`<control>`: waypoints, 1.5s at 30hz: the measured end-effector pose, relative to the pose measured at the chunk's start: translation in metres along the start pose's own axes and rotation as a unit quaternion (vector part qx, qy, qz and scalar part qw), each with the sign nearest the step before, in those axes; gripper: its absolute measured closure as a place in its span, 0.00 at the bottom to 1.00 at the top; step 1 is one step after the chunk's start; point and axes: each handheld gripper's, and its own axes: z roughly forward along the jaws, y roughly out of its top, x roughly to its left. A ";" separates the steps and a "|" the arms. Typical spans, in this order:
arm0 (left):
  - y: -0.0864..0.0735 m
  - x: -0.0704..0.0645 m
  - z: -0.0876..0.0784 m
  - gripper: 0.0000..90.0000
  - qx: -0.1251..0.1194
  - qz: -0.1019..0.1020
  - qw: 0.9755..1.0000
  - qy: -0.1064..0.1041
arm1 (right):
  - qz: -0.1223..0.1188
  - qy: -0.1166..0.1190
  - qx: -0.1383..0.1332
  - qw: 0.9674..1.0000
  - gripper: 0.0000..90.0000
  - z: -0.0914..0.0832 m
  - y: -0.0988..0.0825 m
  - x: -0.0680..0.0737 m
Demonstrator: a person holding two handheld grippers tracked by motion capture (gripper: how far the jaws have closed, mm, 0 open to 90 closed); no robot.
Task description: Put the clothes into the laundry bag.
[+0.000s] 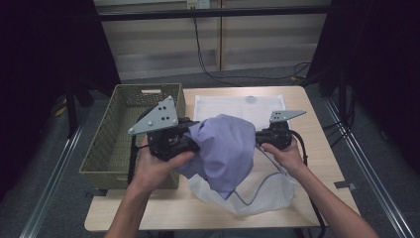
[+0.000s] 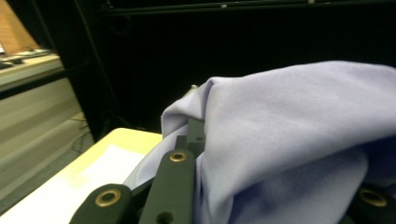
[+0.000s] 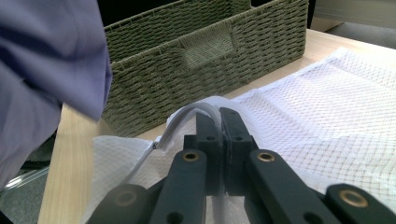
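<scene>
Holding a lilac cloth (image 1: pixel 225 146) up over the table (image 1: pixel 322 163) in the clamped left gripper (image 1: pixel 190 136), beside the woven basket (image 1: pixel 106 148); pinching the rim of a white mesh bag (image 3: pixel 327 121) between the closed jaws of the right gripper (image 3: pixel 220 121), just above the tabletop.

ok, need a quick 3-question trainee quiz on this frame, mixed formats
1. True or false: the right tongs are shut on the rim of the white mesh bag.
2. What do the left tongs hold? A) lavender cloth B) cable C) basket handle
3. Fill in: the woven basket sits on the table's ___ side in the high view.

Key: 1 true; 2 A; 3 left
</scene>
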 end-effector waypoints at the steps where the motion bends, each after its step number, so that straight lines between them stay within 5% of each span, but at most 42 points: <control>1: 0.000 -0.001 0.002 0.89 0.003 0.001 1.000 -0.006 | 0.000 0.000 0.000 1.000 0.98 0.000 0.000 0.000; 7: -0.009 0.000 0.018 0.89 0.009 -0.014 0.999 -0.041 | 0.000 0.002 0.000 1.000 0.98 0.000 0.000 0.000; 19: -0.037 0.009 0.052 0.89 0.045 -0.047 0.996 -0.057 | 0.000 0.003 -0.001 1.000 0.98 -0.001 0.001 0.000; 24: -0.049 0.009 0.068 0.89 0.062 -0.045 0.995 -0.068 | 0.001 0.003 -0.001 1.000 0.98 -0.001 0.000 0.000; 32: -0.081 0.022 0.091 0.89 0.108 -0.068 0.991 -0.044 | -0.002 0.002 0.001 1.000 0.98 -0.001 0.000 0.001; 45: -0.112 0.027 0.112 0.88 0.150 -0.070 0.986 -0.037 | -0.004 0.005 0.006 1.000 0.98 0.002 -0.001 0.002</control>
